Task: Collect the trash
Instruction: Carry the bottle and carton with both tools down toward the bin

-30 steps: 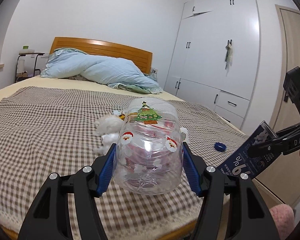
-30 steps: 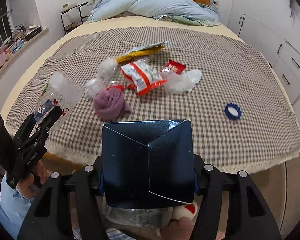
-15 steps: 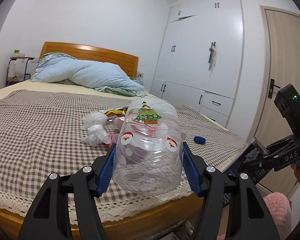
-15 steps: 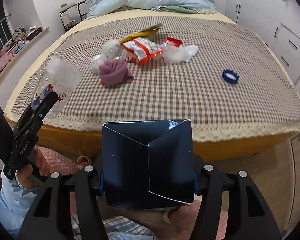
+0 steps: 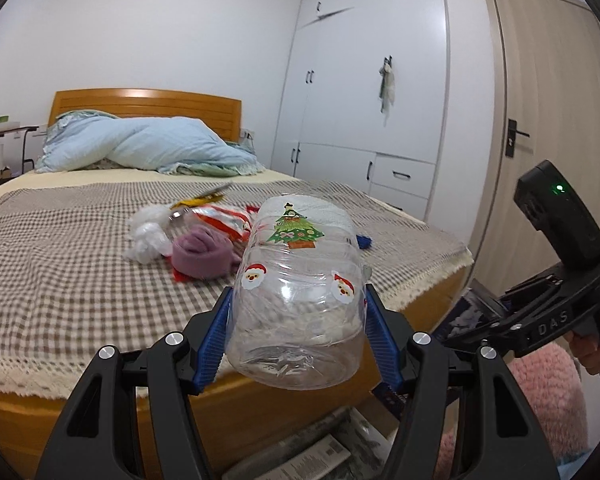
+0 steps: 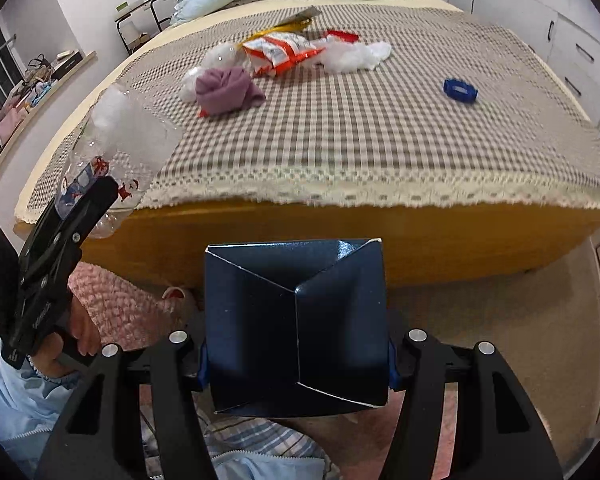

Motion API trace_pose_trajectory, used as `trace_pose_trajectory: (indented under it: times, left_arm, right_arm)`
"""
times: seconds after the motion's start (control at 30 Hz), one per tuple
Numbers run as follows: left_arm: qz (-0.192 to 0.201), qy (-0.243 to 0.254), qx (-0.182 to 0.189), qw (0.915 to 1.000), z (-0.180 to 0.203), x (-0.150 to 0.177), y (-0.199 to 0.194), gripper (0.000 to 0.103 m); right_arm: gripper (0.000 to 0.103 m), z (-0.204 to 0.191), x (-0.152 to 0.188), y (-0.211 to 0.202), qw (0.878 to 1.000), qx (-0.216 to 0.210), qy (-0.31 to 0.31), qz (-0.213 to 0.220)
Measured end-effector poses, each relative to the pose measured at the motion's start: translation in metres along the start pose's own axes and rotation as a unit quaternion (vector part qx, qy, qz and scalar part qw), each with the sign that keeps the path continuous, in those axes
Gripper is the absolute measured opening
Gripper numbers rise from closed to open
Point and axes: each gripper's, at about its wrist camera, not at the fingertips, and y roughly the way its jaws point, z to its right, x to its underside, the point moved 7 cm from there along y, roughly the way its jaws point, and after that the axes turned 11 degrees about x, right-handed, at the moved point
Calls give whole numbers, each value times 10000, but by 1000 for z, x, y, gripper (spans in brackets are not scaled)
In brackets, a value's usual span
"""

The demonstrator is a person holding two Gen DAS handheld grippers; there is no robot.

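The clear plastic jar, stuck with Santa and Christmas-tree stickers, lies on its side clamped between the blue pads of the left gripper, held in the air just off the foot of the bed; it looks empty, with no lid on it that I can make out. The right gripper is closed on a dark blue carton, its folded end toward the camera, angled down toward the floor beside the bed. Both hands are loaded, so the step in hand appears to be carrying these two pieces to wherever the trash goes. No bin or bag shows clearly; only some printed paper lies on the floor below the left gripper. The next move calls for finding that receptacle, bringing each piece over it and spreading the jaws. More remains on the checked bedcover: a red-and-white snack wrapper, white crumpled plastic, a blue cap, and a purple cloth bundle, which may not be trash.
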Motion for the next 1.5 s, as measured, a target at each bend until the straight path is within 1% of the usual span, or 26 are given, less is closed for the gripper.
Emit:
trace_pose_trajectory:
  times: [0.2, 0.27, 0.33, 0.4, 0.5, 0.53, 0.6, 0.67, 0.7, 0.8, 0.93, 1.23, 1.4, 1.5]
  left_arm:
    - [-216, 29, 152, 9996, 16, 20, 9, 60]
    - [-313, 51, 202, 9993, 17, 31, 7, 60]
    - [-400, 88, 235, 9989, 9, 40, 6, 60]
    - [-496, 134, 273, 9983, 15, 49, 5, 60]
    - [-649, 165, 311, 9973, 12, 61, 14, 60]
    - [-690, 149, 318, 9970, -2, 63, 20, 60]
    - [-782, 103, 346, 9963, -13, 72, 18, 60]
    - [-893, 65, 375, 9953, -14, 78, 15, 60]
    - [-928, 58, 378, 9949, -10, 82, 7, 60]
    - [-1078, 15, 412, 9933, -13, 93, 13, 60]
    - [-1330, -70, 431, 9901, -28, 109, 23, 60]
    - [-1847, -87, 484, 9816, -36, 138, 36, 60]
    - [-2111, -76, 513, 9761, -39, 152, 42, 60]
    - [-2297, -78, 510, 9719, -40, 167, 44, 60]
  right_arm:
    - [59, 7, 20, 19, 9997, -133, 102, -153]
    - [59, 10, 25, 26, 9996, -165, 144, -200]
    - [59, 13, 29, 33, 9993, -200, 185, -248]
    - [59, 15, 34, 40, 9990, -228, 226, -299]
    - [59, 17, 40, 50, 9988, -233, 269, -344]
    - [59, 19, 43, 54, 9986, -248, 296, -368]
    - [59, 20, 48, 60, 9985, -246, 309, -391]
    - [59, 20, 55, 68, 9983, -239, 311, -420]
    - [59, 21, 58, 72, 9982, -246, 315, -446]
    - [59, 20, 69, 86, 9977, -261, 340, -527]
    - [59, 19, 77, 105, 9964, -318, 426, -667]
    - [59, 22, 91, 145, 9948, -343, 458, -842]
    - [59, 28, 88, 172, 9941, -285, 477, -930]
    - [59, 30, 85, 182, 9941, -273, 475, -936]
